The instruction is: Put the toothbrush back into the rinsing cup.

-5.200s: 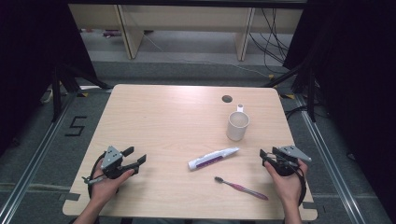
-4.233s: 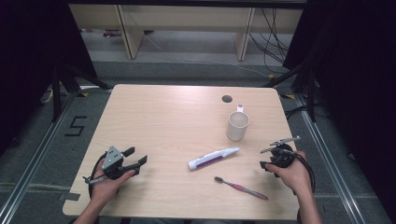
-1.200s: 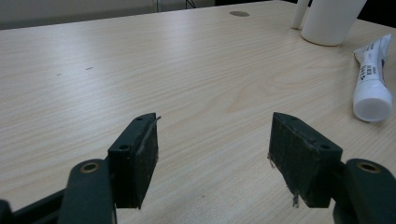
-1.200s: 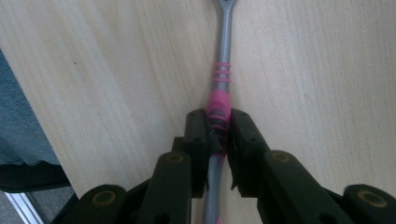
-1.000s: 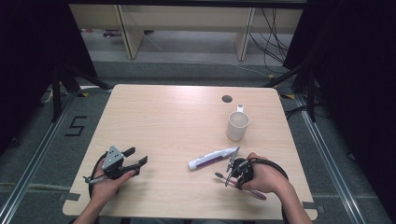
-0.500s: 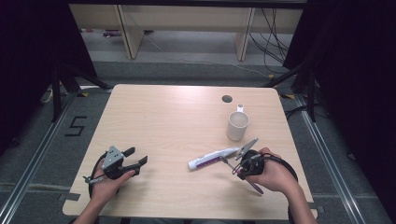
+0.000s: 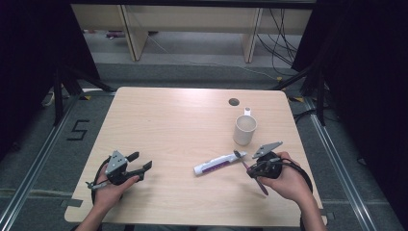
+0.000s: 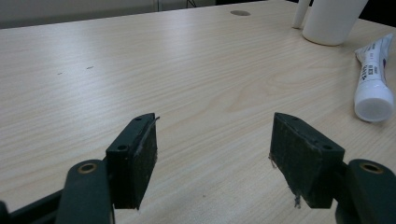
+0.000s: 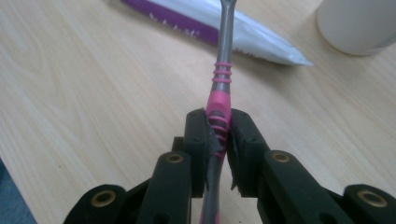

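My right gripper (image 7: 251,169) (image 9: 219,135) is shut on a pink and grey toothbrush (image 7: 249,169) (image 9: 221,88), gripping it by the pink ribbed part of the handle. The brush is lifted off the table, head pointing toward the toothpaste tube (image 7: 219,163) (image 9: 219,29). That white and purple tube lies flat, cap end toward the left gripper (image 8: 373,88). A white mug (image 7: 245,129) (image 8: 334,21) (image 9: 357,23) stands upright behind the tube. At the table's front left my left gripper (image 7: 138,161) (image 8: 215,156) rests open with nothing between its pads.
The light wooden table (image 7: 168,125) has a round cable hole (image 7: 234,102) near its far edge, behind the mug. Dark curtains flank both sides, and cables lie on the floor beyond the table.
My right gripper has lifted the toothbrush off the table and carried it slightly right and up. The left gripper, tube and mug stay where they were.
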Tool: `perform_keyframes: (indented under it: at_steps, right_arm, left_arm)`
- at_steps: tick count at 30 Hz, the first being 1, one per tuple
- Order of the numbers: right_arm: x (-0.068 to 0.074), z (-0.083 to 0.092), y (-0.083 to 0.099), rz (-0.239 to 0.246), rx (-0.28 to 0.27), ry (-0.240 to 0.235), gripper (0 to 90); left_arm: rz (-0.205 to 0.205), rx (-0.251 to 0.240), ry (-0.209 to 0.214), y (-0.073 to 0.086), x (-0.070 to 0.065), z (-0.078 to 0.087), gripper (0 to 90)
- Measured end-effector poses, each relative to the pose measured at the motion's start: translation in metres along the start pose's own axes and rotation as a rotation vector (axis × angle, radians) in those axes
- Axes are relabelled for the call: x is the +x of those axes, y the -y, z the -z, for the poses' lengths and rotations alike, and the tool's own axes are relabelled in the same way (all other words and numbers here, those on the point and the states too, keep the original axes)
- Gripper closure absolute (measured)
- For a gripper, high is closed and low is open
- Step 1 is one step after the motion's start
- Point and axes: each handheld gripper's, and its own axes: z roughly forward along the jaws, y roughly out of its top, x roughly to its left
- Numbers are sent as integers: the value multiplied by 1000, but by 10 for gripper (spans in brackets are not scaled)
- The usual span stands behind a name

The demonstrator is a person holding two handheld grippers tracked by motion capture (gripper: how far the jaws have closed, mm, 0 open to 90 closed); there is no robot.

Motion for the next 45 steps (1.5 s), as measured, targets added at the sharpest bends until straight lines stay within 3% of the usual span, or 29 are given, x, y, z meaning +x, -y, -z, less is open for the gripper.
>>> perform_keyframes:
  at_steps: [2, 6, 7, 9, 10, 11, 12, 14, 16, 17, 18, 19, 21, 22, 23, 24, 25, 27, 30, 31, 32, 33, 34, 38, 41, 44, 45]
  right_arm:
    - [-1, 3, 3, -49, -50, 13, 789]
    - [-2, 8, 4, -66, -103, 29, 789]
    - [-5, 8, 5, -53, -140, 45, 789]
    - [-3, 12, 6, -109, -169, 51, 789]
    - [-6, 13, 6, -128, -212, 63, 789]
    - [-6, 13, 6, -128, -212, 63, 789]
    - [-6, 15, 6, -173, -258, 85, 790]
    - [-8, 15, 7, -159, -281, 99, 790]
    - [-8, 18, 7, -201, -320, 109, 790]
    - [-11, 19, 7, -178, -349, 132, 790]
    - [-12, 19, 7, -186, -374, 148, 790]
    - [-11, 20, 7, -213, -385, 139, 790]
    - [-14, 23, 7, -216, -437, 161, 790]
    - [-13, 23, 6, -254, -490, 168, 790]
    - [-12, 26, 6, -272, -482, 162, 790]
    - [-13, 25, 6, -282, -511, 158, 789]
    - [-15, 26, 6, -258, -522, 185, 789]
    - [-14, 26, 5, -295, -540, 187, 790]
    - [-14, 27, 4, -311, -562, 191, 789]
    - [-15, 26, 3, -313, -576, 200, 789]
    - [-15, 26, 3, -326, -583, 199, 789]
    - [-18, 27, 3, -300, -595, 219, 789]
    - [-16, 26, 2, -342, -607, 216, 789]
    - [-19, 27, 1, -322, -624, 247, 789]
    - [-21, 27, -3, -342, -665, 244, 789]
    - [-22, 27, -4, -358, -672, 248, 789]
    - [-23, 28, -4, -348, -679, 263, 789]
  left_arm:
    - [-1, 2, -1, 0, 0, 0, 317]
    - [2, 4, -2, 0, 0, 0, 317]
    - [2, 4, -2, 0, 0, 0, 317]
    - [1, 4, -2, 0, 0, 0, 317]
    - [1, 4, -2, 0, 0, 0, 317]
    - [4, 1, -1, 0, 0, 0, 317]
    - [3, 2, -1, 0, 0, 0, 317]
    - [1, 4, -2, 0, 0, 0, 317]
    - [4, 3, -1, 0, 0, 0, 317]
    - [3, 6, -1, 0, 1, 0, 317]
    - [2, 7, -1, 0, 1, 0, 317]
    - [3, 6, -1, 0, 1, 0, 317]
    - [3, 6, -1, 0, 1, 0, 317]
    - [3, 6, -1, 0, 1, 0, 317]
    - [4, 6, -1, 0, 1, 0, 317]
    - [4, 7, -1, 0, 1, 0, 317]
    - [4, 7, -1, 0, 1, 0, 317]
    - [4, 7, -1, 0, 1, 0, 317]
    - [3, 6, 0, 0, 1, 0, 317]
    - [32, 2, 2, 1, 0, 0, 317]
    - [33, 1, 2, 1, 0, 0, 316]
    - [31, 0, 3, 1, 0, 0, 316]
    - [30, 0, 3, 1, 0, 0, 316]
    - [35, -1, 3, 1, 0, 0, 316]
    - [38, -2, 3, 1, 0, 0, 316]
    - [37, -5, 3, 1, 0, 0, 316]
    - [12, -4, 2, 0, 1, 0, 316]
